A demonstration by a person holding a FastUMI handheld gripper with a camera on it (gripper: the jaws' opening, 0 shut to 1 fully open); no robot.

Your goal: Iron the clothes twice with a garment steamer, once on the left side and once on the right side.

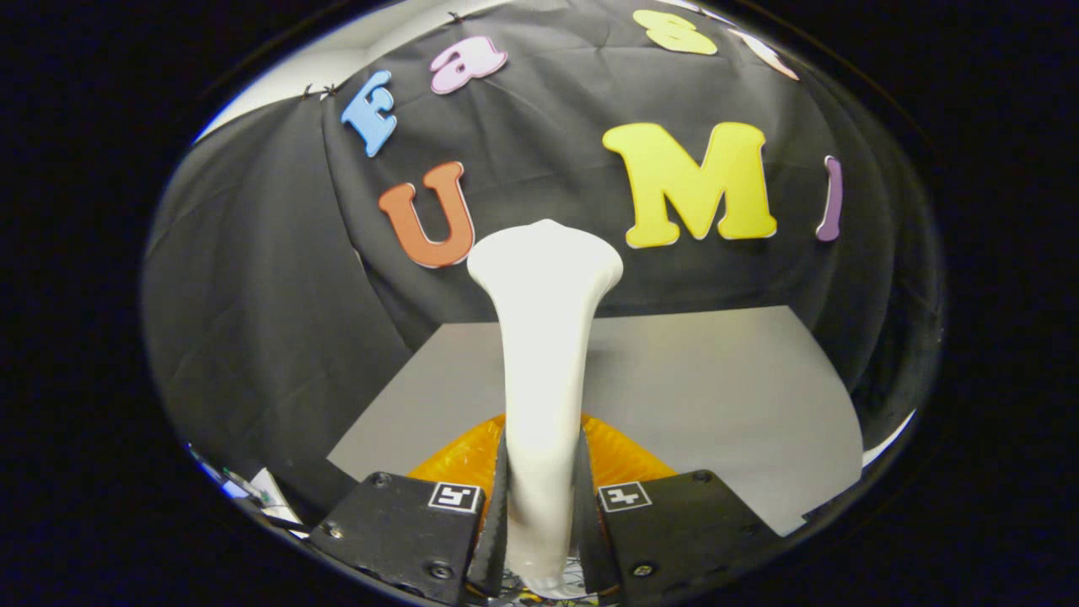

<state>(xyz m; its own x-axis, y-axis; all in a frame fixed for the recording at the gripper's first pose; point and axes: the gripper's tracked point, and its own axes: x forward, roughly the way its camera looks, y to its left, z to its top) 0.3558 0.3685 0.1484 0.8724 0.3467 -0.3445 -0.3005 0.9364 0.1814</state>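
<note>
Gripper (544, 514): closed on the handle of the garment steamer (544, 337), a finger pressed against each side, low on the shaft near its base.

Steamer: white, standing upright between the fingers, narrow through the handle and flaring to a wide head that points away toward the far wall.

Orange piece (620, 455): ribbed, translucent, peeking out on both sides just behind the handle and just ahead of the fingers; probably part of the steamer's base or tank, though hard to say for certain.

Table (716, 388): grey, bare beyond the steamer, running back to the black cloth wall (270, 278).

Clothes: no garment to be made out ahead of the head, so neither the left pass nor the right pass judged to be under way.

Clutter: a few small items, perhaps paper and cable, beside the left finger at the table's near corner (261, 493); too small to identify.

Risk, grip: hold sits low on a tall, top-heavy tool; a quick swing could let the head tip or twist between the fingers.

Risk, aim: head hides whatever lies directly behind it, so a pass could drift off the fabric or brush the cloth wall.

Risk, snag: near-corner clutter could catch on a pull back to the left.

Obstacles: none seen on the open table between steamer and wall.
</note>
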